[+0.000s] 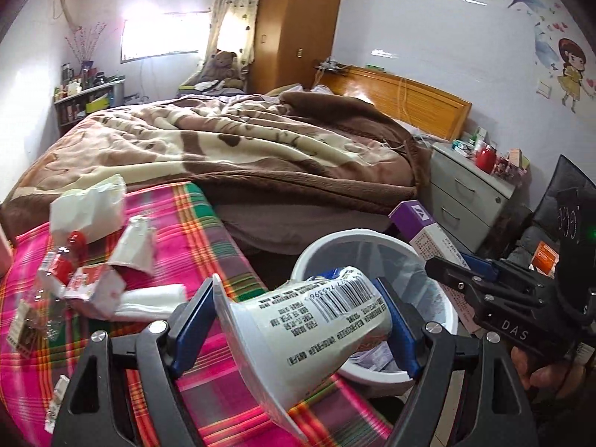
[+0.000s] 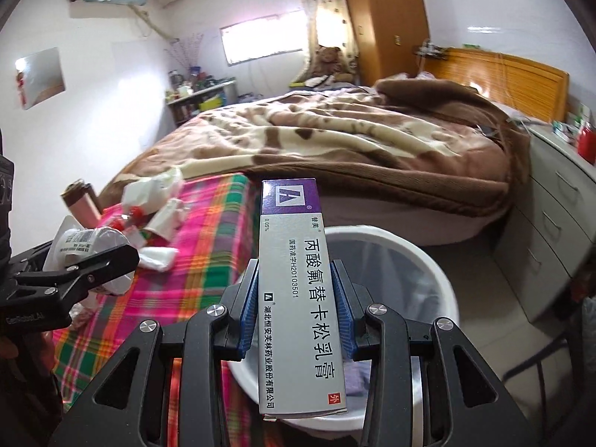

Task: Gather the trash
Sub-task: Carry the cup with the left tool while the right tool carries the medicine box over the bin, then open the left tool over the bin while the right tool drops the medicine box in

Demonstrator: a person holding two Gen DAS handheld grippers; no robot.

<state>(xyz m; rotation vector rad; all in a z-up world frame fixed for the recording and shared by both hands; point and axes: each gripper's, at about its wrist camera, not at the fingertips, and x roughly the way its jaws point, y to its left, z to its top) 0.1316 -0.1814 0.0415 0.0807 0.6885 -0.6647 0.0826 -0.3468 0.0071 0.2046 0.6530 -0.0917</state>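
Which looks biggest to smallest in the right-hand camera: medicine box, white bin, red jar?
1. Medicine box, though it is nearest the lens, so inflated.
2. White bin, partly hidden behind it.
3. Red jar.

A bed (image 1: pixel 208 246) is covered by a plaid sheet (image 1: pixel 193 223) and a brown blanket (image 1: pixel 242 141); wrappers (image 1: pixel 89 208), a bottle (image 1: pixel 56 272) and tissue (image 1: pixel 149 298) are strewn on the sheet.
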